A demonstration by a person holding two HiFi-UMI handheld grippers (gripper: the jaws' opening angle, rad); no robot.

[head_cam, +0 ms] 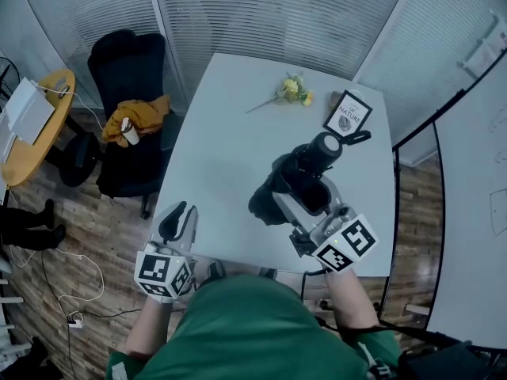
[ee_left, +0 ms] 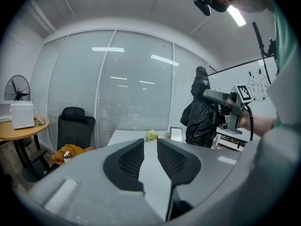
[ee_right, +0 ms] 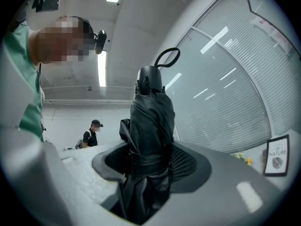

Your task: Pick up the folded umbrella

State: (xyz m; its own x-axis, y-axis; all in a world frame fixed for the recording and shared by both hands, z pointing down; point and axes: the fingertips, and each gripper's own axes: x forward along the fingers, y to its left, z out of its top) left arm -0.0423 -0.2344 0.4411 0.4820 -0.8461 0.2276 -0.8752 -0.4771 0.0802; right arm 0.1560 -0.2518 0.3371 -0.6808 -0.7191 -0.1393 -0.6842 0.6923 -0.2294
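- Table: white, and our landmark.
- Folded umbrella: black, over the table's near right part and, as we judge, lifted clear of the top. Its long axis stands steeply, with the looped handle end uppermost, leaning toward the table's far right corner.
- Right gripper: at the table's near right edge, jaws clamped across the umbrella's strapped waist, square to its length.
- Left gripper: at the table's near left edge, jaws slightly parted with nothing between them, well apart from the umbrella.
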